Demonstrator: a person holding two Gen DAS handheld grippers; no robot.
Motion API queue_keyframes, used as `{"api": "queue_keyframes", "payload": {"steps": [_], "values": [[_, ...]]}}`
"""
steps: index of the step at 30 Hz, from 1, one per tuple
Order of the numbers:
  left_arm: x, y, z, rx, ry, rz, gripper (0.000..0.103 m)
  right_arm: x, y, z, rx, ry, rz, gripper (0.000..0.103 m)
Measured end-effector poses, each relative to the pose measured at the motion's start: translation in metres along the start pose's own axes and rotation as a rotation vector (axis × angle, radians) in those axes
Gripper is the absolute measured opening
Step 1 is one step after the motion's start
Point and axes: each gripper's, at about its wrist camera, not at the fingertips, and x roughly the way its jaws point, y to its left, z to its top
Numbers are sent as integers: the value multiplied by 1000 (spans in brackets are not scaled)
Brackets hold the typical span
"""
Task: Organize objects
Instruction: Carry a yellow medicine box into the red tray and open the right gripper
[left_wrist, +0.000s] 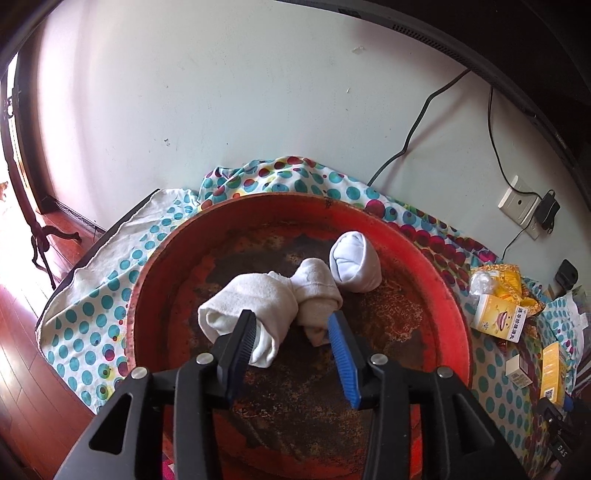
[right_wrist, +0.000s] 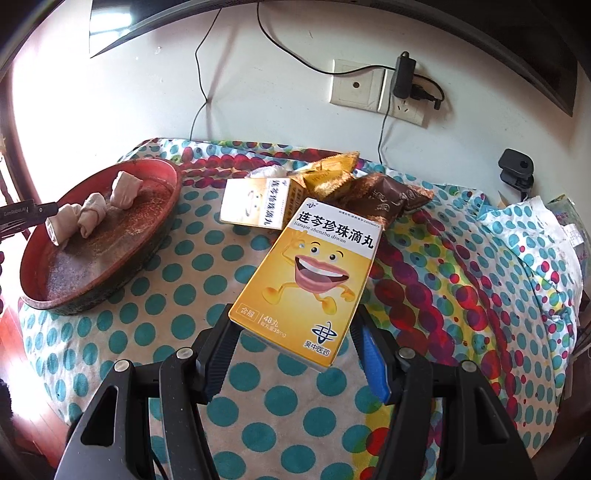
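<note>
Left wrist view: the left gripper (left_wrist: 291, 325) tilts down over the red tray (left_wrist: 436, 258), jaws released around the rolled cream towel (left_wrist: 255, 302) lying inside; its near end is hidden behind a finger.

Right wrist view: the right gripper (right_wrist: 295, 350) angles down, clenched on the yellow medicine box (right_wrist: 306, 277), held above the dotted cloth right of the tray (right_wrist: 155, 236); the box's lower corners are covered by the fingers.

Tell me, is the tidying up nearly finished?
Partly. Done: three rolled socks lie in the red tray, and the left gripper is open over them. In hand: the right gripper holds a yellow box above the spotted cloth. Left: a second yellow box and some snack packets lie on the cloth, outside the tray.
</note>
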Motion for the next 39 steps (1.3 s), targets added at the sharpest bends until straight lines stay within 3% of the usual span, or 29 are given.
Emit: {"api": "queue_keyframes", "payload": {"steps": [9, 16, 25, 35, 39], "values": [[-7, -9, -3, 97, 6, -43, 46, 3, 77, 58, -167, -69, 168, 59], [-10, -11, -3, 109, -16, -87, 46, 48, 157, 96, -282, 13, 279, 58], [0, 2, -3, 53, 6, -56, 46, 108, 204, 121, -339, 90, 244, 58], [6, -7, -5, 85, 18, -56, 46, 130, 218, 127, -354, 110, 229, 60], [4, -11, -5, 101, 10, -67, 46, 117, 210, 119, -359, 77, 223, 79]]}}
